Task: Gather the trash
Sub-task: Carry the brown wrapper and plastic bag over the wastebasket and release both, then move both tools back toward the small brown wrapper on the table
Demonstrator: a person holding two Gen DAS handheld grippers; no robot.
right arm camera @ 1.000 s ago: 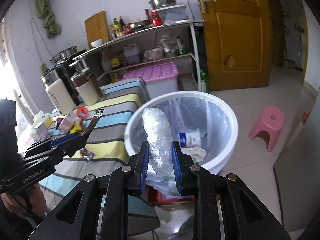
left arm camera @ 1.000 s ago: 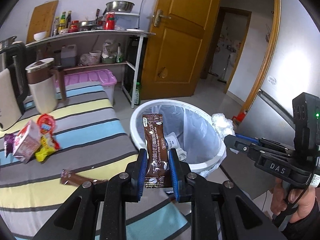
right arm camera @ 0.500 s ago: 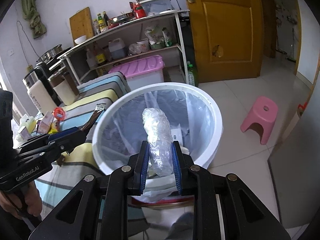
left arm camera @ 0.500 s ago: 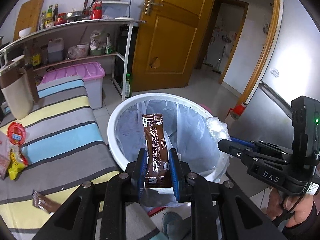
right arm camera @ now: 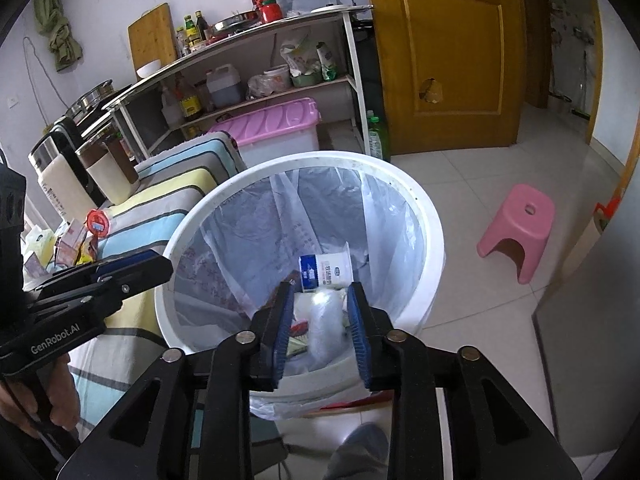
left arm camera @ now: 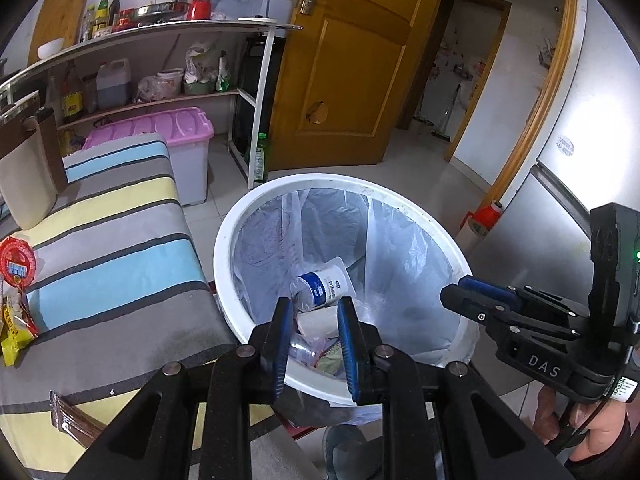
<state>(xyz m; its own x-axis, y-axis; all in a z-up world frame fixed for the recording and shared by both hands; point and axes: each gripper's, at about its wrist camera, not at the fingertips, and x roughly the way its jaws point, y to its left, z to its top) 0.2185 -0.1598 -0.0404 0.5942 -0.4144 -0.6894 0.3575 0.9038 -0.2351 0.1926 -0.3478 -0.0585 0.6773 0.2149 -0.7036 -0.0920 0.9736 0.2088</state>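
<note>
Several pieces of trash already lie in the bottom of the white bin (left arm camera: 224, 248): a white bottle with a blue label (left arm camera: 322, 286) on its side, paper scraps, and a wad of clear plastic film (right arm camera: 326, 332). In the right wrist view the wad shows in the gap of the right gripper (right arm camera: 320, 312), whose jaws are opening. The pads do not press on it, and I cannot tell whether it is falling or has landed. The left gripper (left arm camera: 312, 320) hangs over the rim at 6 o'clock, its jaws narrowly apart and holding nothing.

More trash waits on the striped cloth (left arm camera: 120, 264) at 9 o'clock from the bin. There is a flat brown sachet (left arm camera: 66, 416) at 8 o'clock near the cloth's edge, and a red round lid (left arm camera: 16, 266) and yellow wrappers (left arm camera: 12, 344) are farther out at 9 o'clock.

The sachet will probably be very light, thin and glossy, so it is likely to slide under a pad. A pinch across its narrow width, or on an edge that lifts off the cloth, looks safest. The yellow wrappers look crinkly and limp and should crush rather than resist. The lid looks stiff and is best taken by its rim.

The bin is round, hard plastic, lined with a thin, wrinkled translucent bag (left arm camera: 400, 248). The cloth looks soft and woven, with grey, blue and yellow bands. A pink-lidded storage box (left arm camera: 160, 128) stands at 11 o'clock, and in the right wrist view a pink stool (right arm camera: 520, 224) sits on the tiled floor at 3 o'clock.
</note>
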